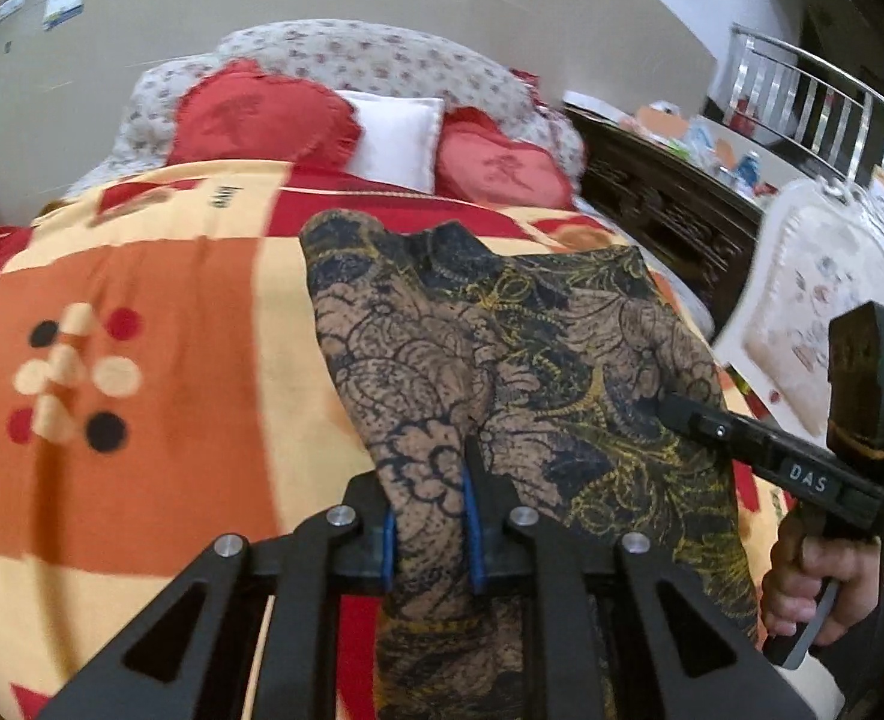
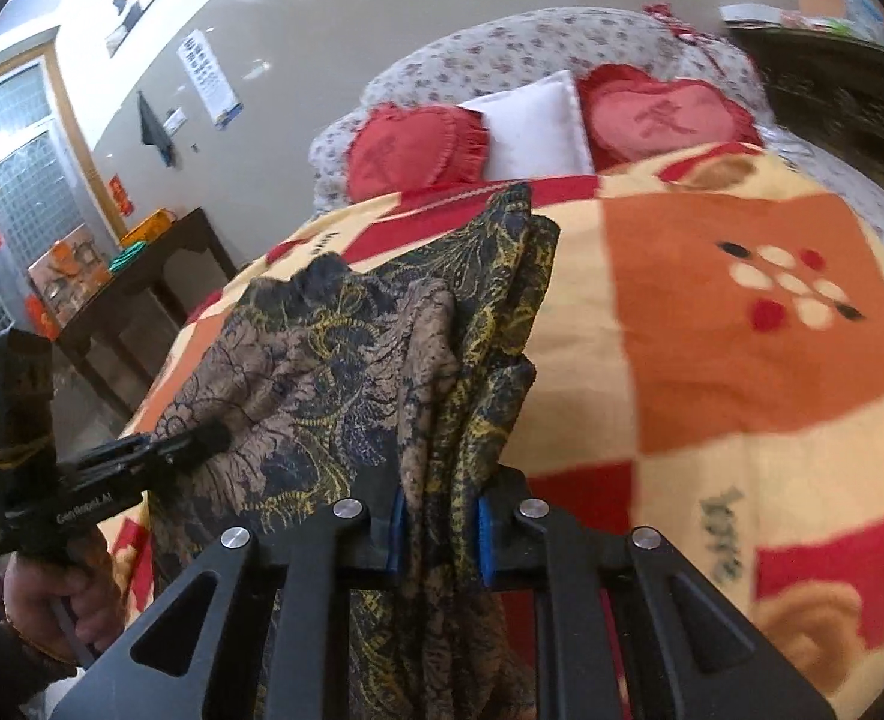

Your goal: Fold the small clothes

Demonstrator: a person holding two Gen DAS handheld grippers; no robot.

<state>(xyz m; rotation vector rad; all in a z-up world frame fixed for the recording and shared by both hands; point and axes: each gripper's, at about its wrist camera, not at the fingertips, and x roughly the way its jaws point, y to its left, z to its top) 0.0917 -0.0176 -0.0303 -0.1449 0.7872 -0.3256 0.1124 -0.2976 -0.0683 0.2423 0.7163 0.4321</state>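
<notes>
A dark blue, tan and yellow floral garment (image 1: pixel 502 348) is held up off the orange, cream and red blanket (image 1: pixel 141 330) on a bed. My left gripper (image 1: pixel 429 510) is shut on a bunched near edge of it, and the cloth hangs down between the blue pads (image 1: pixel 472 522). In the right wrist view my right gripper (image 2: pixel 438 528) is shut on several gathered folds of the same garment (image 2: pixel 321 348). Each gripper also shows in the other's view, pinching the cloth: the right gripper (image 1: pixel 676 411) and the left gripper (image 2: pixel 213 438), each held by a hand.
Two red heart cushions (image 1: pixel 261 114) and a white pillow (image 1: pixel 399 132) lean on the floral headboard (image 1: pixel 351 48). A dark carved cabinet (image 1: pixel 670 210) stands beside the bed. A dark side table (image 2: pixel 141 276) with boxes stands near the window wall.
</notes>
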